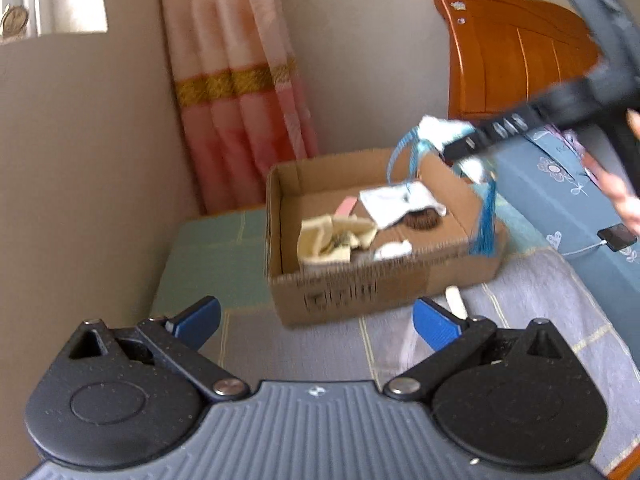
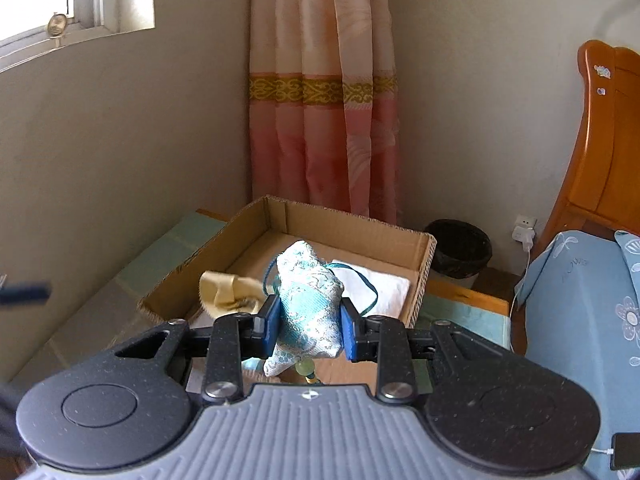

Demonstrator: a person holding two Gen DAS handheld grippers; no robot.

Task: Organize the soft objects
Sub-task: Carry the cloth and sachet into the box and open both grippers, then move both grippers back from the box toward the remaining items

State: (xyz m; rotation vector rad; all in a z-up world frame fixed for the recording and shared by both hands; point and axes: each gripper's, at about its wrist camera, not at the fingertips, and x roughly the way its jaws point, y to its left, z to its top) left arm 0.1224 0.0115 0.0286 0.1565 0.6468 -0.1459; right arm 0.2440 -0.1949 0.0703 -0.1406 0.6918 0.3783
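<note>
Between the blue pads of the right gripper (image 2: 308,326) sits a brocade sachet (image 2: 308,300), pinched and held above the cardboard box (image 2: 280,216). Left gripper (image 1: 316,324) hangs spread wide, grasping nothing, before that box on the bed cover (image 1: 532,300).

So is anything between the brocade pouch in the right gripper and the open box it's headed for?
Nothing visible. The right gripper holds the brocade pouch above the cardboard box, whose top is open. The yellow cloth and white cloth already inside leave bare floor.

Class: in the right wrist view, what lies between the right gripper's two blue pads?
A pale turquoise brocade sachet, clamped between the right gripper's jaws above the cardboard box.
</note>
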